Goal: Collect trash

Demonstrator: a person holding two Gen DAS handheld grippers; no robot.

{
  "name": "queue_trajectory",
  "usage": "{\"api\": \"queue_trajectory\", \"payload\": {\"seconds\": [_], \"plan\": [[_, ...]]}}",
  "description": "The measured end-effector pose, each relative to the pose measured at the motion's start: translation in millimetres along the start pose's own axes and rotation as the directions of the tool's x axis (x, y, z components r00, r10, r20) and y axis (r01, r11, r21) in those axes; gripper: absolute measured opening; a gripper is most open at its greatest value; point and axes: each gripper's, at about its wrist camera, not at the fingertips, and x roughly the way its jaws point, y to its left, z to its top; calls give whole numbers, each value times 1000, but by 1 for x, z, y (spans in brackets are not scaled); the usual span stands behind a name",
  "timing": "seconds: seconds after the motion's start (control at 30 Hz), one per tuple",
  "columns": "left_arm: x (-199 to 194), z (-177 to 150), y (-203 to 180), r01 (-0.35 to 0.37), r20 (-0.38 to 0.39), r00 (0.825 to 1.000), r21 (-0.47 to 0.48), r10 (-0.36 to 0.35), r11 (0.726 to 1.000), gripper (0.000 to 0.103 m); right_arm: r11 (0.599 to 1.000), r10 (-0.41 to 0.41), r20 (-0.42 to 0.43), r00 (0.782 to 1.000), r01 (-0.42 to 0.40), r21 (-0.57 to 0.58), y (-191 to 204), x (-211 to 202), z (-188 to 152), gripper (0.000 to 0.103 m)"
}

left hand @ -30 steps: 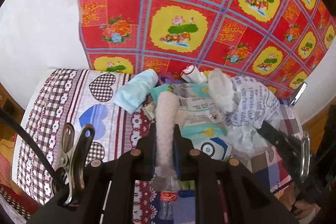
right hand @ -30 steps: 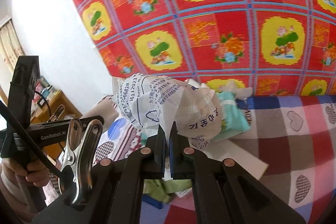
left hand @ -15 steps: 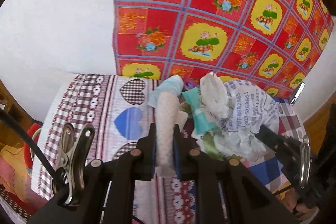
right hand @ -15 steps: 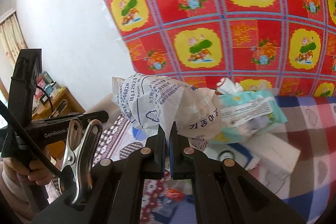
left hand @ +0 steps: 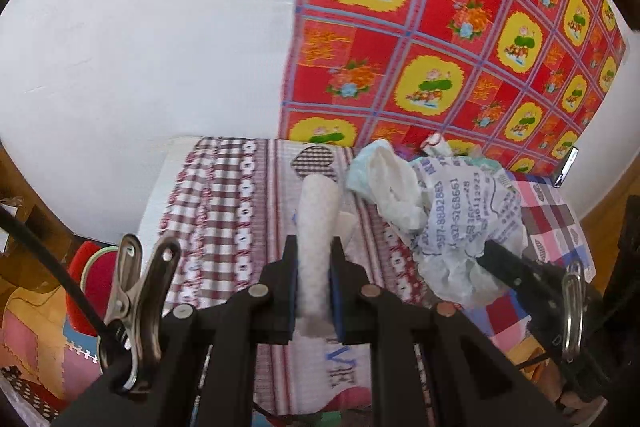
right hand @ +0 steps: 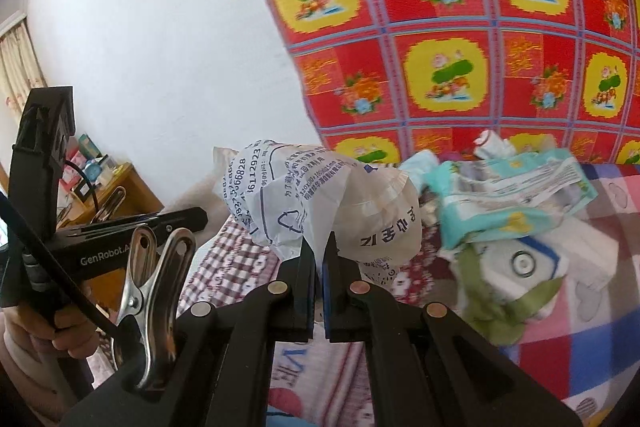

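Note:
In the left wrist view my left gripper [left hand: 314,259] is shut on a white rolled tissue wad [left hand: 318,211] that sticks out forward over the patchwork bedsheet [left hand: 224,211]. My right gripper [right hand: 319,247] is shut on a crumpled white plastic bag [right hand: 304,195] with blue print. That bag [left hand: 464,219] hangs just right of the wad, with the right gripper [left hand: 516,273] behind it. In the right wrist view the left gripper [right hand: 192,219] is at the left, held by a hand [right hand: 52,331]. A pile of trash lies on the bed to the right: a teal wipes packet [right hand: 516,195], a green rag [right hand: 496,311] and a white box [right hand: 524,263].
A red floral cloth [left hand: 460,27] hangs on the white wall [left hand: 152,27] behind the bed. A red stool [left hand: 94,283] and coloured floor mats [left hand: 32,339] lie beyond the bed's left edge. A wooden cabinet [right hand: 120,191] with small items stands at the far left.
Both grippers have moved left along the bed, keeping their loads. The trash pile has slid to the right in both views, and more white wall and the bed's left edge show.

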Motion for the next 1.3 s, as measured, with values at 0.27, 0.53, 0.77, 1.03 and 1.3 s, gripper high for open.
{"api": "queue_trajectory", "payload": {"seconds": [0.27, 0.53, 0.77, 1.03, 1.3], "plan": [[-12, -9, 48, -29, 4, 1000, -41, 29, 999, 14, 999, 26, -20, 999, -27, -35, 46, 21, 1, 4], [-15, -9, 78, -84, 4, 996, -101, 85, 991, 14, 992, 77, -55, 995, -83, -97, 73, 44, 15, 4], [-14, -4, 108, -152, -4, 988, -190, 154, 970, 14, 976, 151, -95, 984, -164, -142, 92, 67, 31, 4], [-20, -12, 141, -206, -5, 977, -288, 214, 935, 14, 947, 219, -157, 963, -249, -202, 118, 100, 40, 4], [-27, -21, 186, -235, -11, 969, -349, 247, 907, 14, 923, 259, -187, 948, -300, -243, 159, 126, 43, 4]]}}
